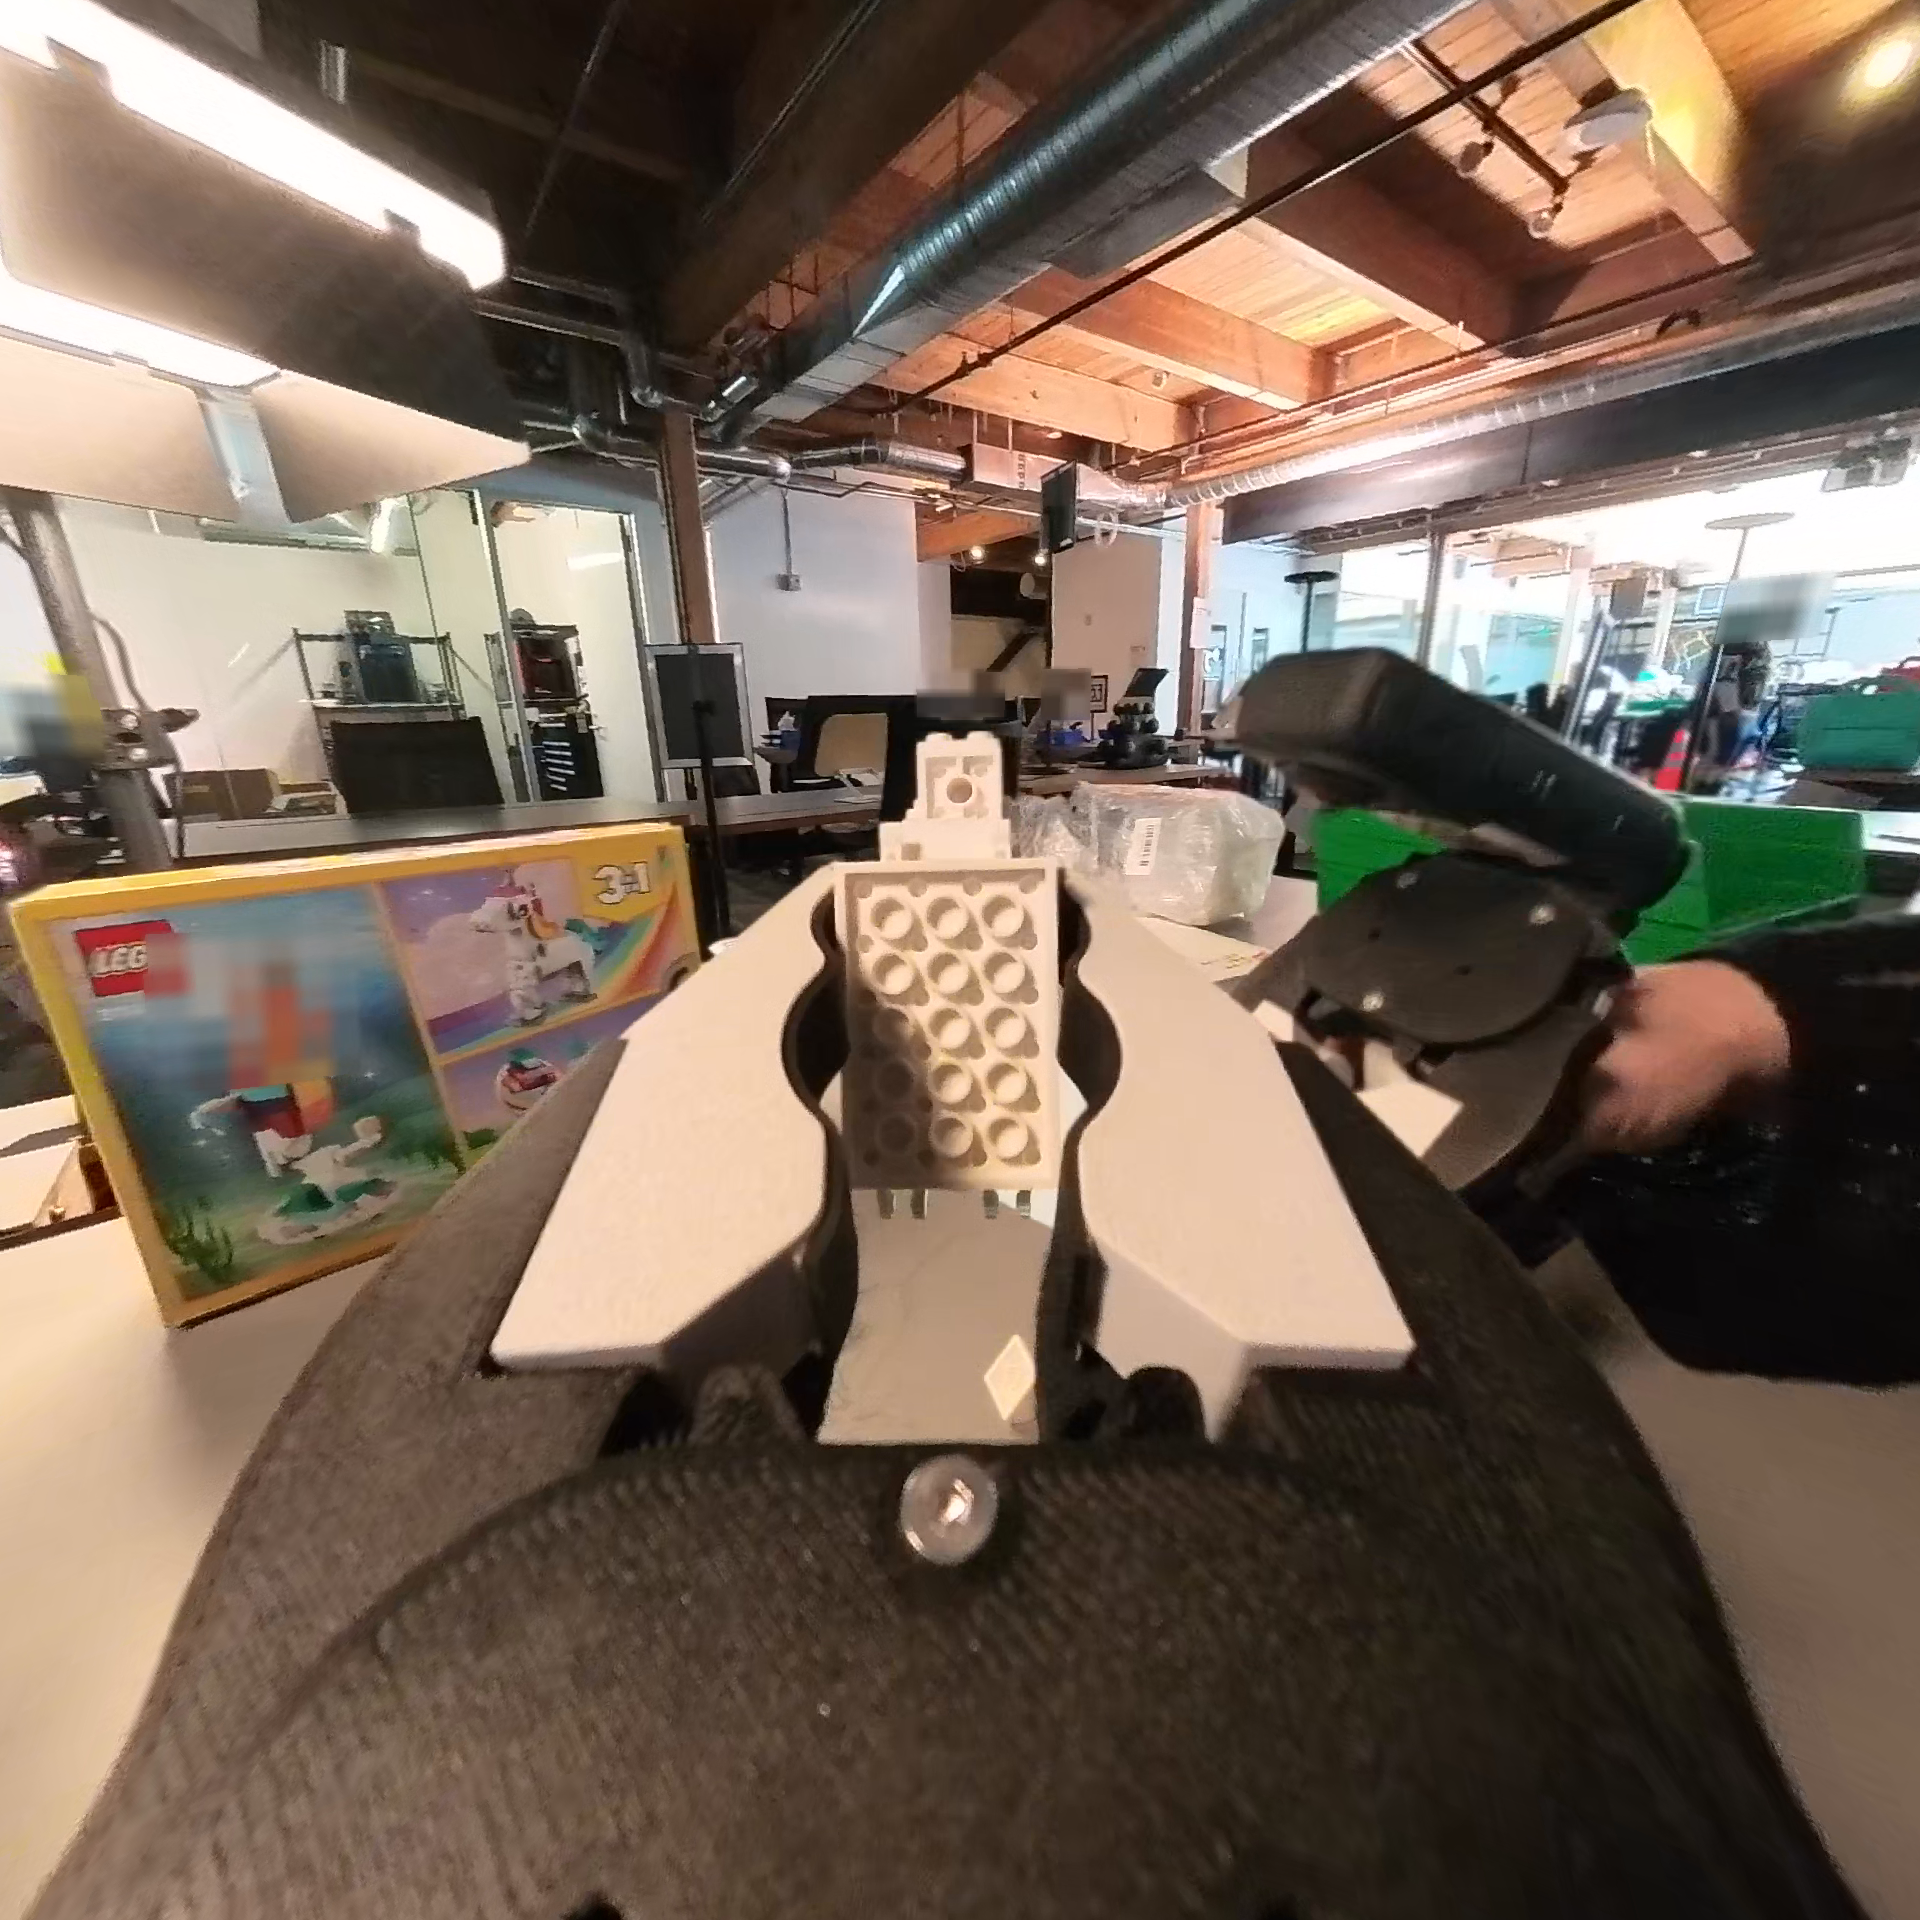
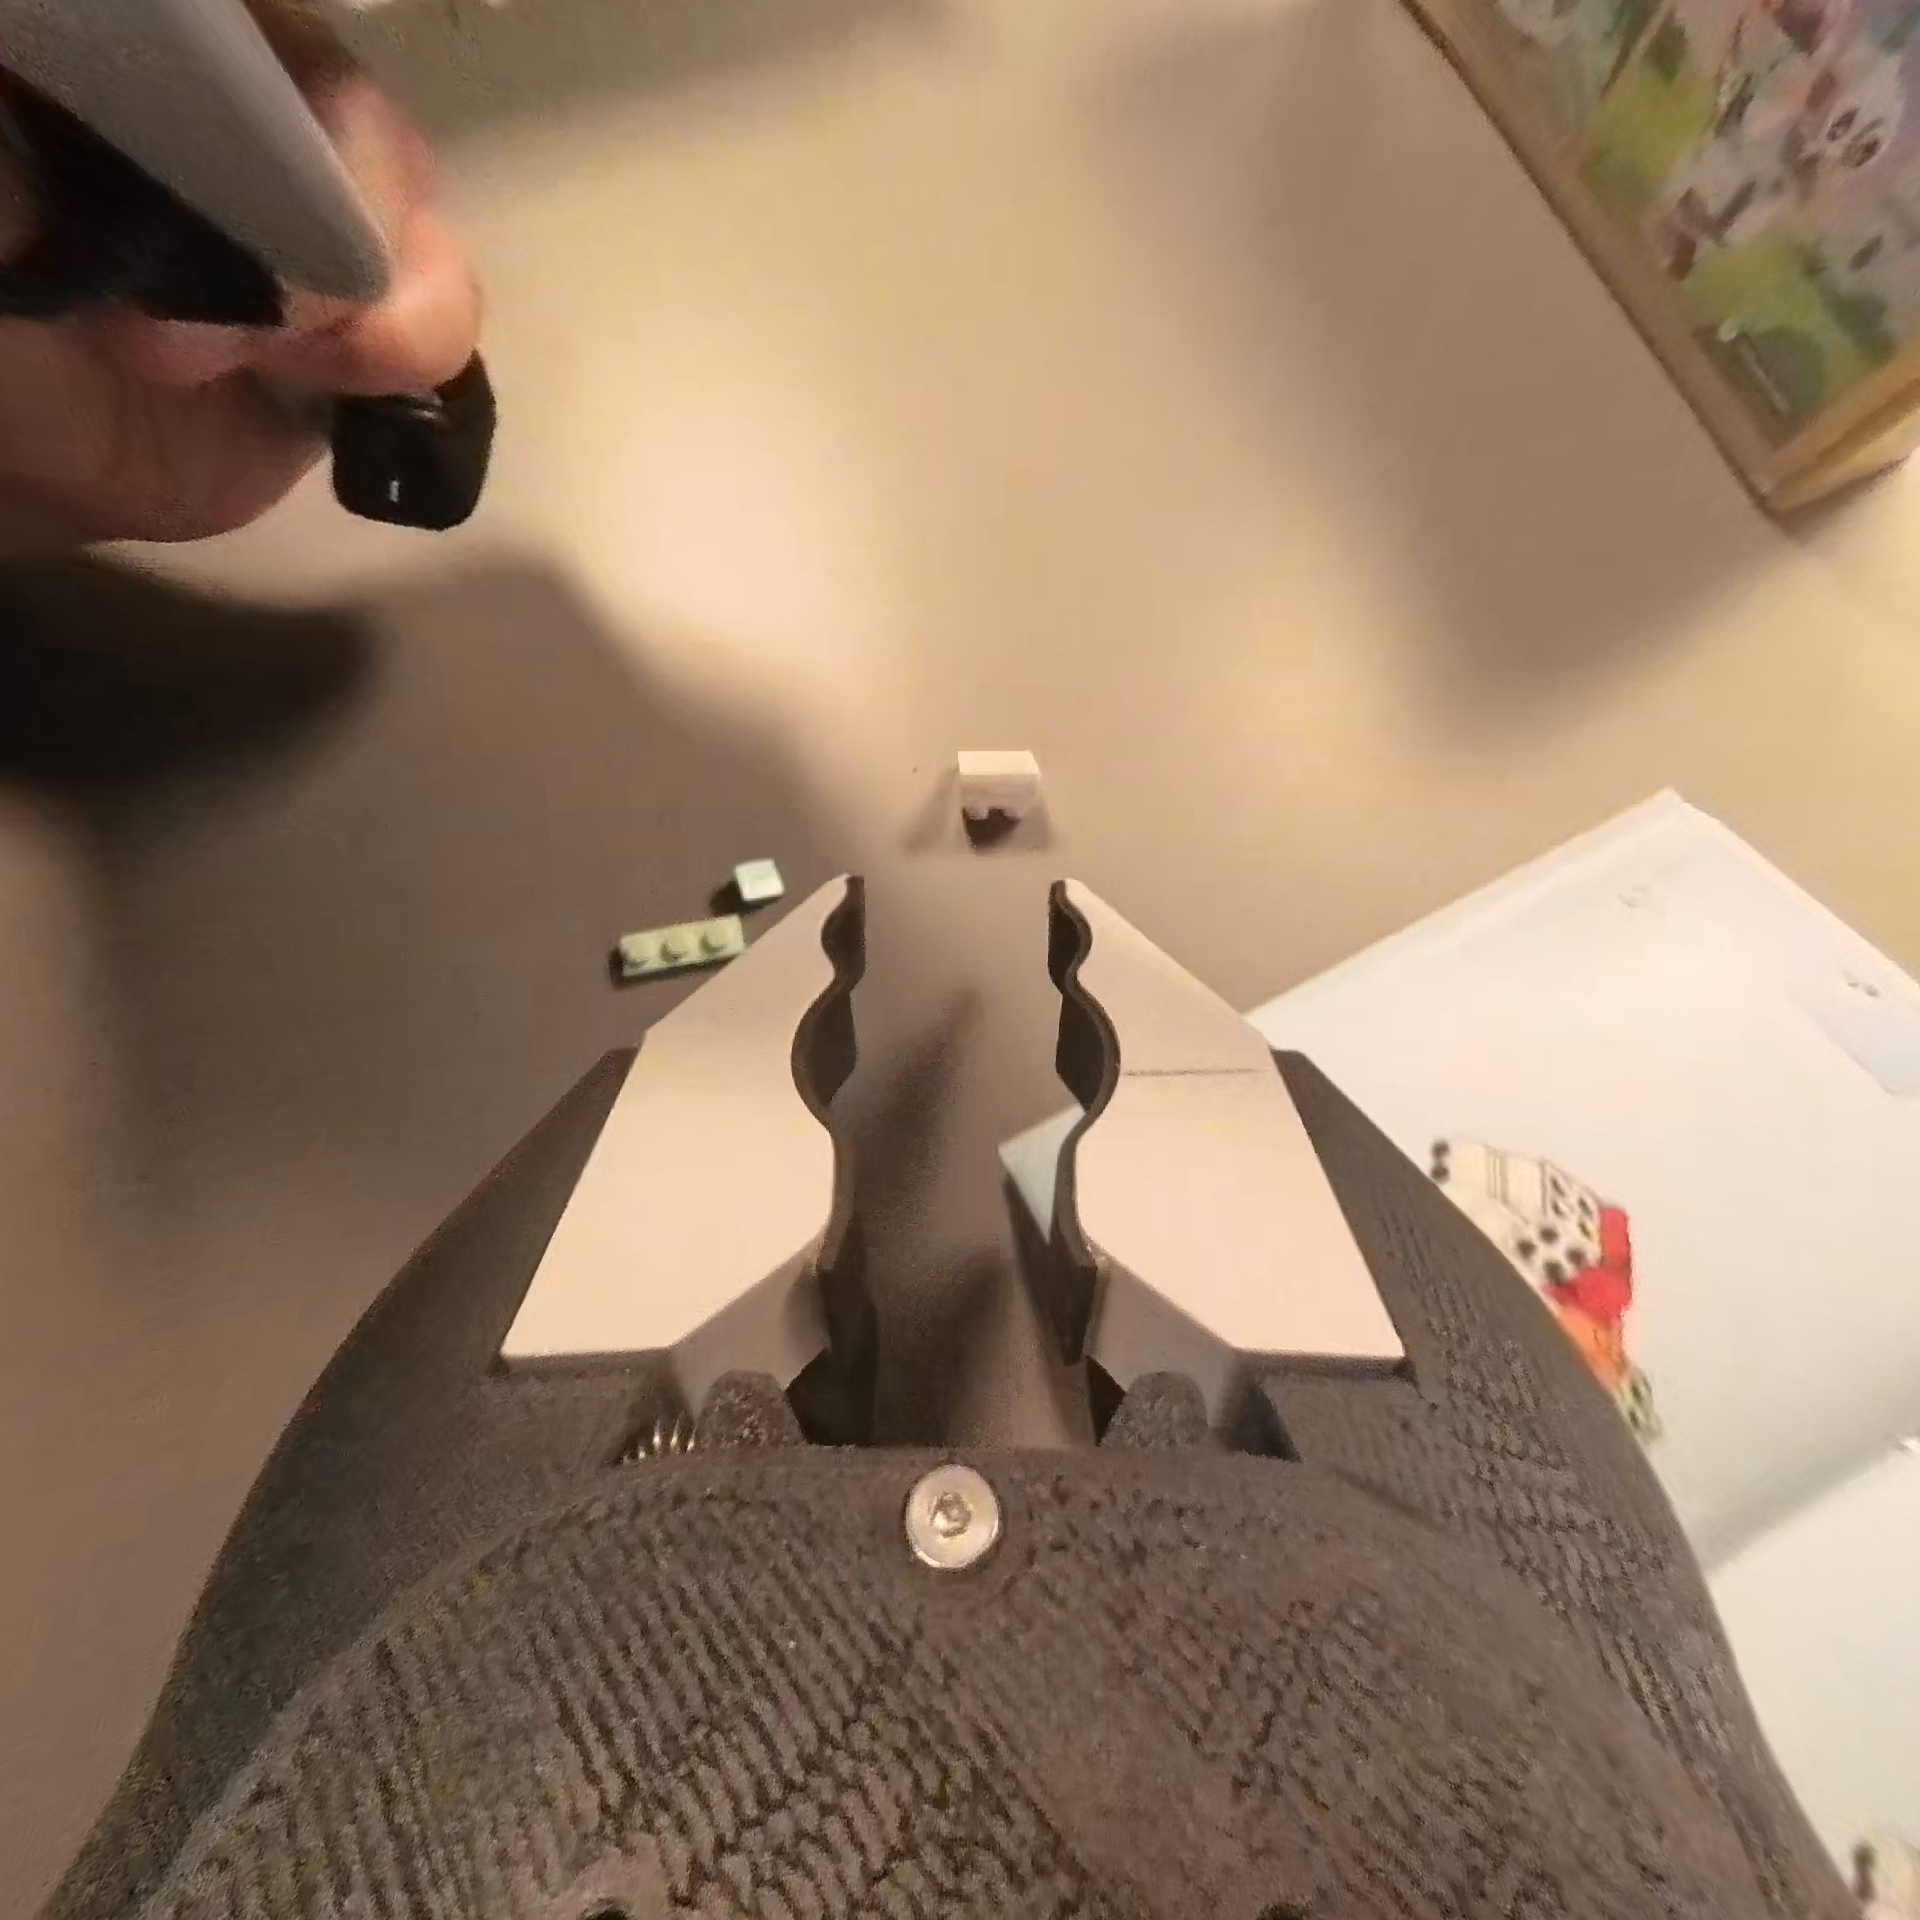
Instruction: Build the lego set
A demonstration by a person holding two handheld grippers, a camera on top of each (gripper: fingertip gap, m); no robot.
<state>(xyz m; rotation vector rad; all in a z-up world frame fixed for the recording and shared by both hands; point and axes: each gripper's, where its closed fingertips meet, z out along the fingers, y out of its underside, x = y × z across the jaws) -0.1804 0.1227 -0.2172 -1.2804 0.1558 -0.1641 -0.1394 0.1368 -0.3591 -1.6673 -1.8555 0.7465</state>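
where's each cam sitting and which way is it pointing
Left wrist view: sits on the left gripper, facing level across the room; its fingers clamp a white lego assembly; a hand holds the other gripper at right.
Right wrist view: sits on the right gripper, facing down at the table; jaws apart over a small white brick; a blurred hand shows upper left.
Shared: the lego box.

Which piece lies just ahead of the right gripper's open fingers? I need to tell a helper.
On the beige table, just beyond the right gripper, lies a small white brick with a dark recess. Unlike the pale green plate and green tile to its left, it is white.
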